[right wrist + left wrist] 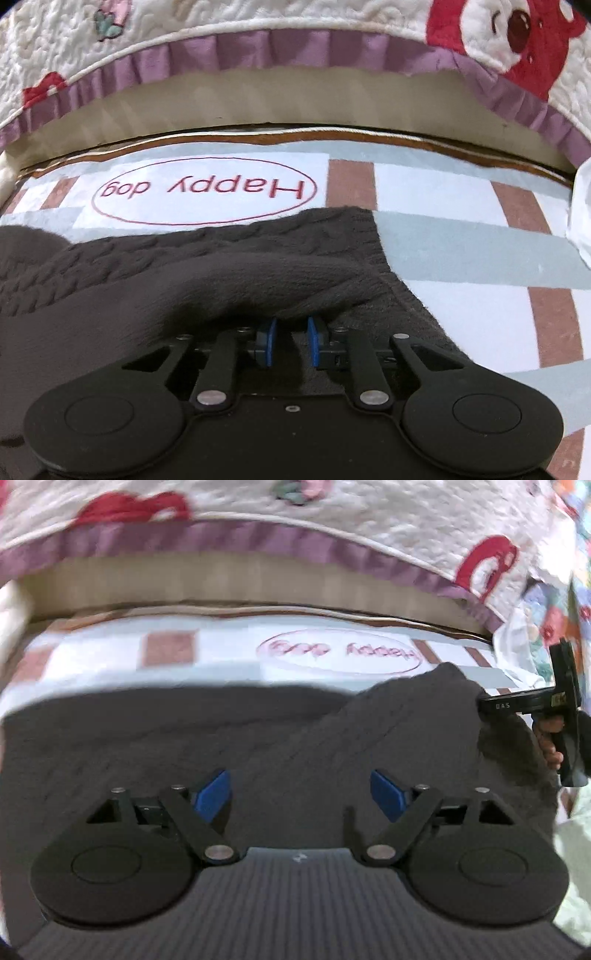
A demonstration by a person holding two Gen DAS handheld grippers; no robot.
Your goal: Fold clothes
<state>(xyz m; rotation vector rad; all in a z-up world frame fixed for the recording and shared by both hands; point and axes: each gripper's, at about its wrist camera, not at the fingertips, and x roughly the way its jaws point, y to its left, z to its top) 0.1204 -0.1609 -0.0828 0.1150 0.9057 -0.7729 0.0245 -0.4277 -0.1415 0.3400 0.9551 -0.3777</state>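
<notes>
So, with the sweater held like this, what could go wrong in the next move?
1. The right gripper pinches only a small bunch of the dark knit sweater near its edge; the heavy knit could slip out when it is lifted.
2. The left gripper stands open over the sweater and holds nothing, so a one-sided pull may drag it askew on the checked sheet.
3. The thick fold by the right pads may leave a lump.

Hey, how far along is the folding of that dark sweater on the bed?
Early. The sweater lies spread on the checked sheet, one part bunched over. The right gripper pinches a fold of it; the left gripper is open above it, holding nothing. No neat stack shows, so most folding is left.
</notes>
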